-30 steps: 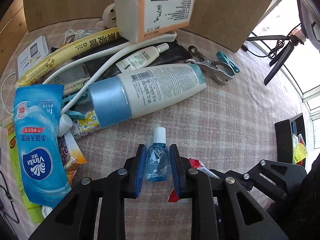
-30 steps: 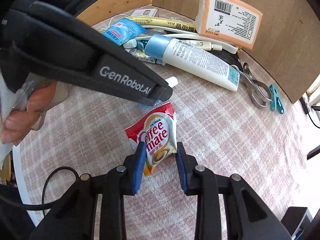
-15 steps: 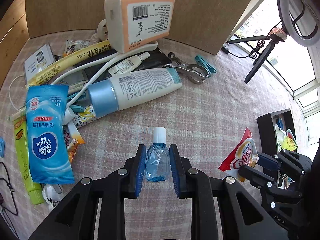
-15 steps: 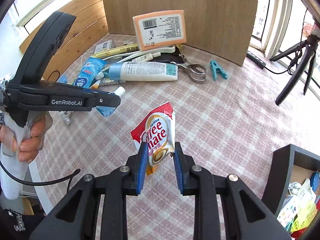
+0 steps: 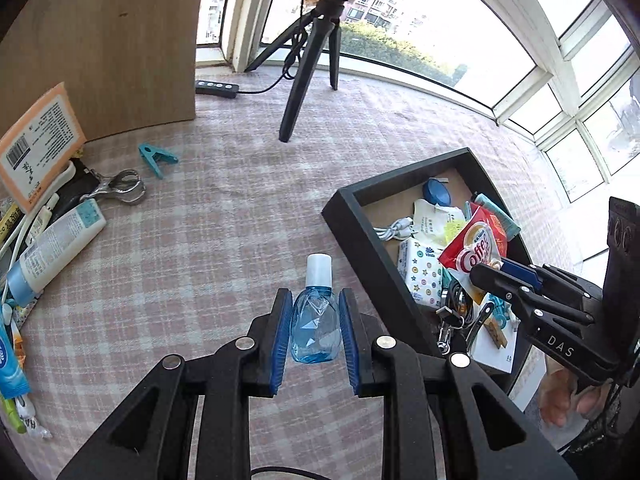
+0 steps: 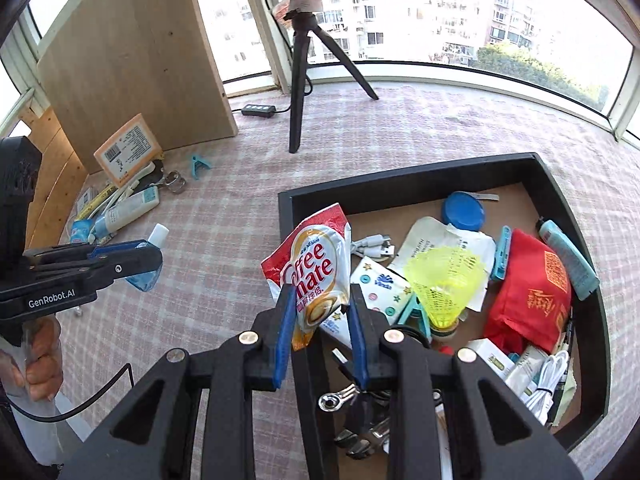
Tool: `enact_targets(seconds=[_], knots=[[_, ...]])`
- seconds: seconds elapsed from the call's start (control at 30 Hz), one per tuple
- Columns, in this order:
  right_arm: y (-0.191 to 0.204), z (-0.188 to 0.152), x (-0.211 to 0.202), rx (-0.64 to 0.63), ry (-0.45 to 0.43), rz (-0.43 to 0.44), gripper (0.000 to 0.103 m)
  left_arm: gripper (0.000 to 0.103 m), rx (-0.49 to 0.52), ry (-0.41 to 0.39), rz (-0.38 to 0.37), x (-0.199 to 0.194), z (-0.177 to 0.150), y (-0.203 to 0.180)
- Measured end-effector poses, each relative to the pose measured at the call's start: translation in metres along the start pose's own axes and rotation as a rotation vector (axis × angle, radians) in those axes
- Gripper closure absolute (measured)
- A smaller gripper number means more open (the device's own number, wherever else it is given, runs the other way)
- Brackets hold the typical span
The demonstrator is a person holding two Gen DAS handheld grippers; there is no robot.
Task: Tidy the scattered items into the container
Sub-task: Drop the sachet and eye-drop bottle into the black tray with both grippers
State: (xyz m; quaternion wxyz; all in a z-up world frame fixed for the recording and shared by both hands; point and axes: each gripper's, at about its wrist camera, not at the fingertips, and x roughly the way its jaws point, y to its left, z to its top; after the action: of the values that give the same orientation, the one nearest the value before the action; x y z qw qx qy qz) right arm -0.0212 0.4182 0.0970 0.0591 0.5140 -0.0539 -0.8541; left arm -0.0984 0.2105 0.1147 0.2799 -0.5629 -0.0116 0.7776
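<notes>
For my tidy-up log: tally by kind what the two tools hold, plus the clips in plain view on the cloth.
Blue bottle, in the left tool: 1
Sachet, in the right tool: 1
Teal clip: 1
Metal clip: 1
Total: 4

Two hand-held grippers (image 5: 314, 334) (image 6: 320, 332), one black box (image 6: 408, 182), one tripod (image 6: 300, 80).
</notes>
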Motion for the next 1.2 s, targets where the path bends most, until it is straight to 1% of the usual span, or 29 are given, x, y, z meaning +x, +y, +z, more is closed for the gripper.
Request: enact_targets(seconds=[0.13,0.23,0.37,0.4,0.43,0.47,0.5,0.53,0.57,0.6,0.67,0.87,0.97,1.07,1.2], knots=[[-0.05,-0.014,-0.024,0.108,-0.023,-0.065,0.078,0.081,0.089,0.013,-0.051,0.016,0.006,-0.058],[-0.085,-0.025,-0.04,0.179,-0.041,-0.114,0.078,0.081,0.152,0.026,-0.078,0.026,0.005,-0.102],[-0.119,-0.037,-0.053,0.247,-0.05,-0.164,0.077,0.08,0.228,0.049,-0.096,0.039,-0.002,-0.148],[-0.125,-0.039,-0.054,0.255,-0.05,-0.171,0.074,0.08,0.244,0.051,-0.107,0.042,-0.004,-0.159],[-0.129,-0.041,-0.055,0.258,-0.053,-0.171,0.074,0.08,0.261,0.053,-0.117,0.044,-0.005,-0.168],[-0.132,-0.042,-0.057,0.259,-0.061,-0.171,0.063,0.066,0.281,0.061,-0.11,0.046,-0.006,-0.176],[-0.134,-0.043,-0.059,0.263,-0.066,-0.175,0.048,0.04,0.292,0.066,-0.09,0.047,-0.007,-0.182],[-0.136,-0.044,-0.06,0.268,-0.076,-0.18,0.042,0.035,0.295,0.045,-0.075,0.047,-0.008,-0.185],[-0.136,-0.043,-0.063,0.266,-0.089,-0.186,0.038,0.035,0.301,0.023,-0.063,0.044,-0.01,-0.187],[-0.135,-0.042,-0.064,0.26,-0.096,-0.195,0.038,0.035,0.312,0.015,-0.049,0.044,-0.01,-0.189],[-0.132,-0.041,-0.064,0.249,-0.103,-0.205,0.038,0.035,0.318,0.022,-0.046,0.043,-0.011,-0.188],[-0.12,-0.033,-0.053,0.226,-0.083,-0.162,0.038,0.037,0.254,0.017,-0.016,0.038,-0.008,-0.162],[-0.109,-0.029,-0.048,0.208,-0.084,-0.15,0.038,0.037,0.217,0.01,0.003,0.034,-0.006,-0.143],[-0.096,-0.025,-0.044,0.173,-0.08,-0.131,0.038,0.037,0.191,-0.001,0.042,0.028,-0.007,-0.121],[-0.075,-0.015,-0.037,0.118,-0.07,-0.101,0.038,0.037,0.136,-0.016,0.091,0.016,-0.007,-0.082]])
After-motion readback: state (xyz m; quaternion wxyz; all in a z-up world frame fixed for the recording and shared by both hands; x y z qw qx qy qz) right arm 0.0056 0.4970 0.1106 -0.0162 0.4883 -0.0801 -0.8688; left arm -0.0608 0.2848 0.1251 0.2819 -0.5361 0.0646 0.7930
